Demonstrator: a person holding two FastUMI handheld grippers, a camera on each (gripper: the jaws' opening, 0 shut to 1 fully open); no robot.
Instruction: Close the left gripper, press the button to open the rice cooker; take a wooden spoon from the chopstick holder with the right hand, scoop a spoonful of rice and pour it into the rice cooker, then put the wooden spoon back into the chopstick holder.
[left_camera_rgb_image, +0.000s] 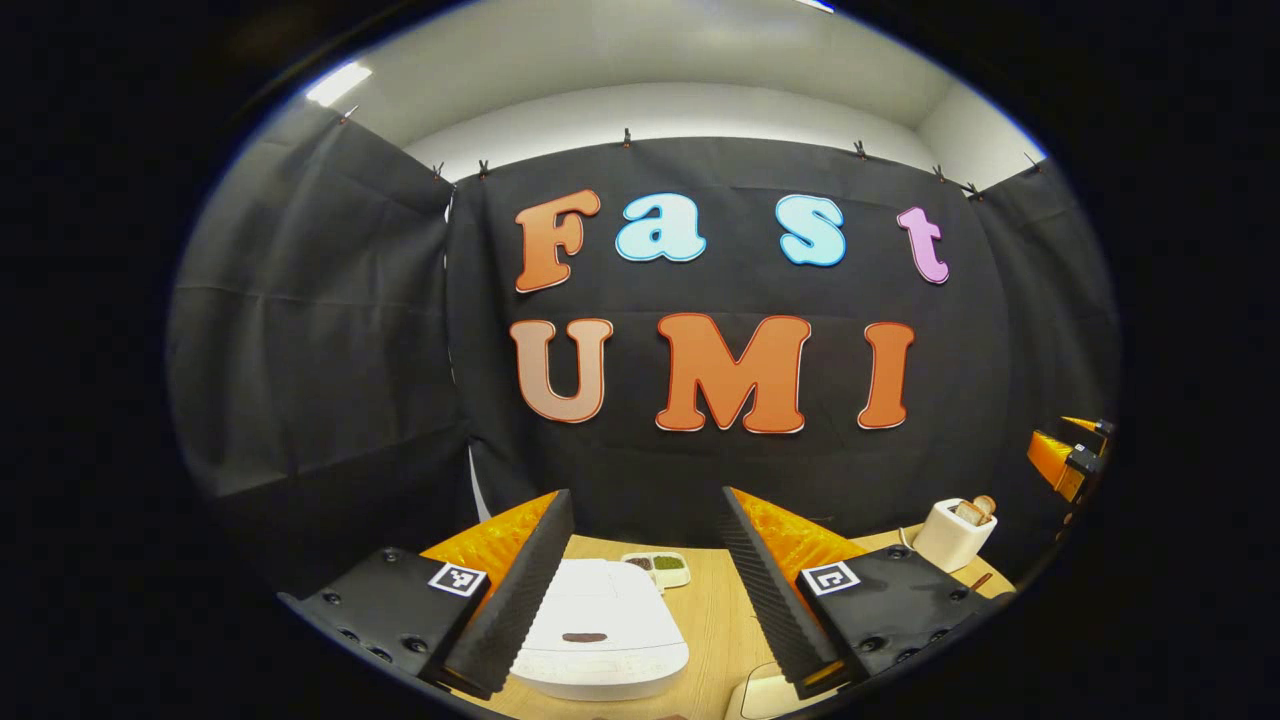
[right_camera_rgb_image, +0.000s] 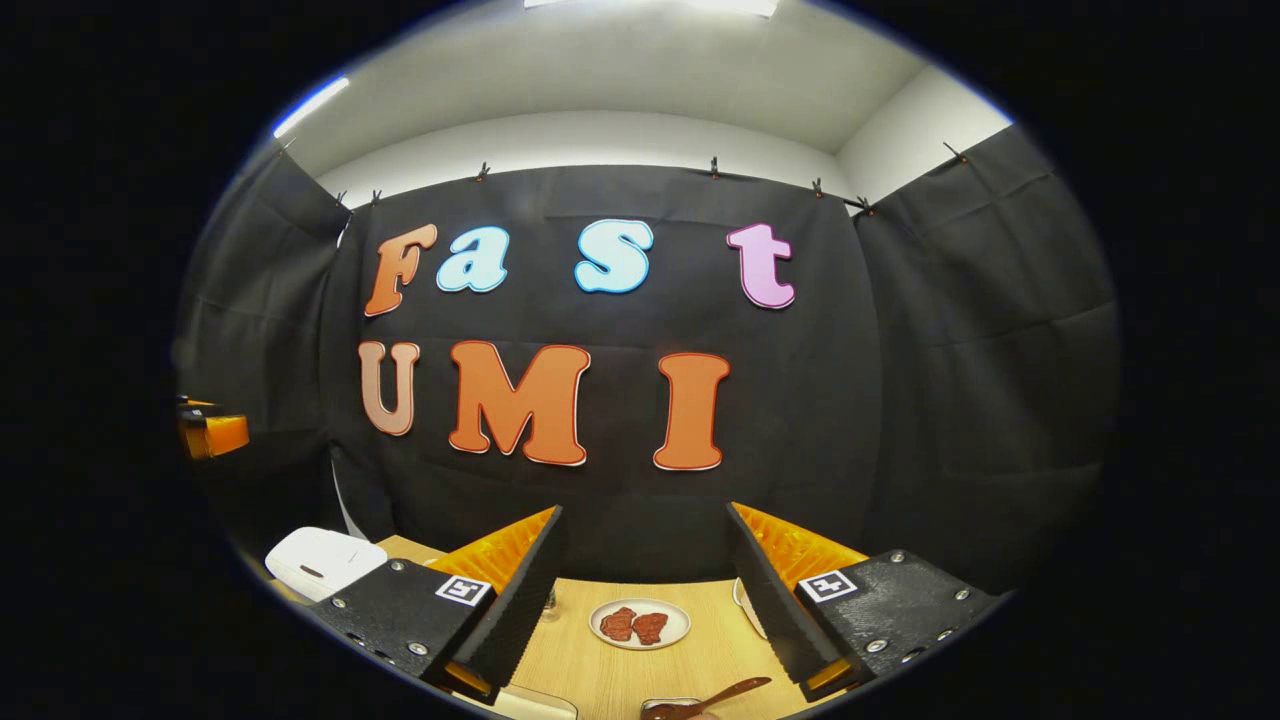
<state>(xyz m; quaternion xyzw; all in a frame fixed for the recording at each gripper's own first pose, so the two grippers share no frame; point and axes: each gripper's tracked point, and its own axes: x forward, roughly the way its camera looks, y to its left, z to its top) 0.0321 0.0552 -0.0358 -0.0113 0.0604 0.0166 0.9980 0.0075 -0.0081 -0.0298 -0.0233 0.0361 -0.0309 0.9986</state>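
Note:
The white rice cooker (left_camera_rgb_image: 600, 625) sits on the wooden table with its lid down and a brown button (left_camera_rgb_image: 585, 637) on the front. It lies between and just past the spread fingers of my left gripper (left_camera_rgb_image: 645, 510), which is open and empty. In the right gripper view the cooker (right_camera_rgb_image: 320, 560) is at the far left. A brown wooden spoon (right_camera_rgb_image: 735, 690) lies at the bottom edge, its bowl end over a small metal-rimmed container (right_camera_rgb_image: 668, 708). My right gripper (right_camera_rgb_image: 645, 530) is open above the table, holding nothing.
A small divided tray of grains (left_camera_rgb_image: 660, 568) stands behind the cooker. A white holder (left_camera_rgb_image: 955, 533) with pale brown pieces in its top is at the right. A plate of red-brown meat (right_camera_rgb_image: 640, 625) lies between the right fingers. Black cloth walls close the table.

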